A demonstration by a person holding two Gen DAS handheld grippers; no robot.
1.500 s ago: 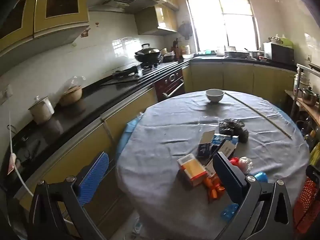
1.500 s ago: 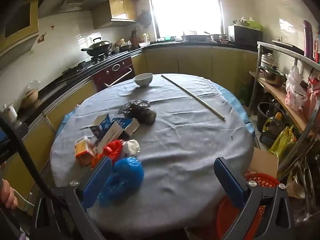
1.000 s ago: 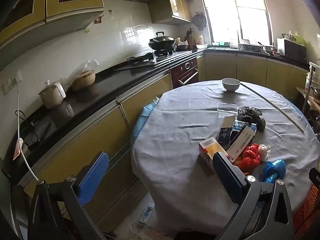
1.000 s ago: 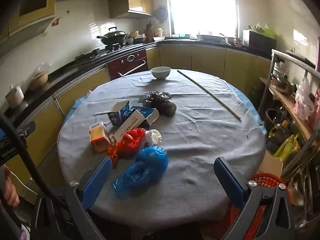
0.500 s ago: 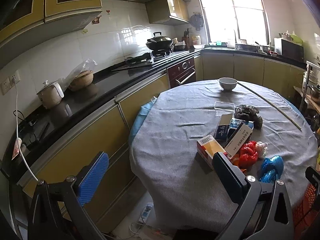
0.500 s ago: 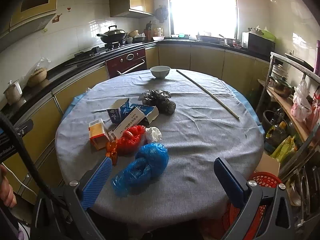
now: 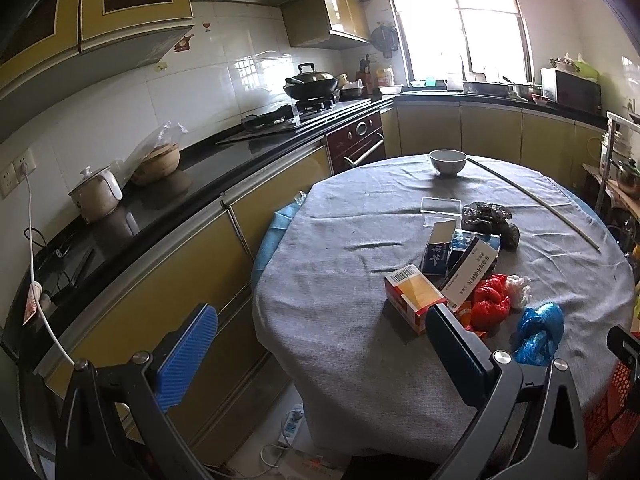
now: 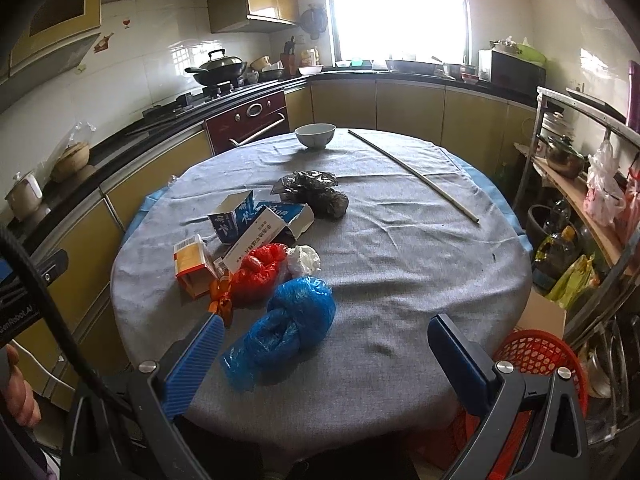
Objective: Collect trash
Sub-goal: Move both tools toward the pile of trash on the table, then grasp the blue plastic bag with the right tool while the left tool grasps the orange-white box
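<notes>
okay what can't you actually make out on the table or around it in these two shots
- Red basket: right wrist view, contents hidden by right tongs and table edge.
- Orange box: left wrist view, near end behind a left tongs finger.
- Carton print: too small to read.

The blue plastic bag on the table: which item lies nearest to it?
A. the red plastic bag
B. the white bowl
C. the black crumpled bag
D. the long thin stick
A: the blue plastic bag lies just in front of the red plastic bag, while the others sit farther back.
</notes>
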